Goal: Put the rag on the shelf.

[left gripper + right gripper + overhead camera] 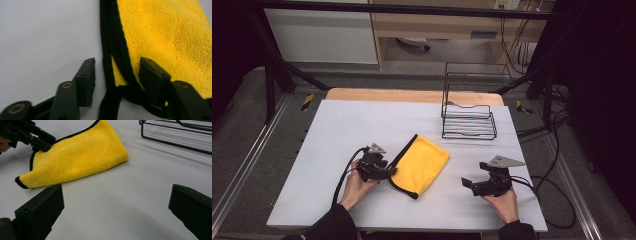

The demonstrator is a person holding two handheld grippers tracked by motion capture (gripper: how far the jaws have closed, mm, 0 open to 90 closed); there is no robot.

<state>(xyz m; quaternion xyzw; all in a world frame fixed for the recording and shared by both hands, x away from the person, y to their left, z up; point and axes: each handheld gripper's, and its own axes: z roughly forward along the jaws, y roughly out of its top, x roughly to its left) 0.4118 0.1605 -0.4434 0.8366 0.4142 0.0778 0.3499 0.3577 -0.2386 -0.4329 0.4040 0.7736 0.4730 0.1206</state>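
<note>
I count one folded yellow cloth (421, 164), one wire rack (468, 121), and two grippers: left gripper (117, 72) spread astride the cloth's black hem, right gripper (116, 207) spread wide over bare table (337, 130).

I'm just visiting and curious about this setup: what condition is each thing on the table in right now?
Yellow fleece cloth with black trim: folded, lying flat on the white table.
Black wire rack: upright, nothing in it, apart from the cloth.
Left gripper: jaws partly open, astride the cloth's black-trimmed edge, not pinching it.
Right gripper: jaws wide open, nothing between them, short of the cloth.
</note>
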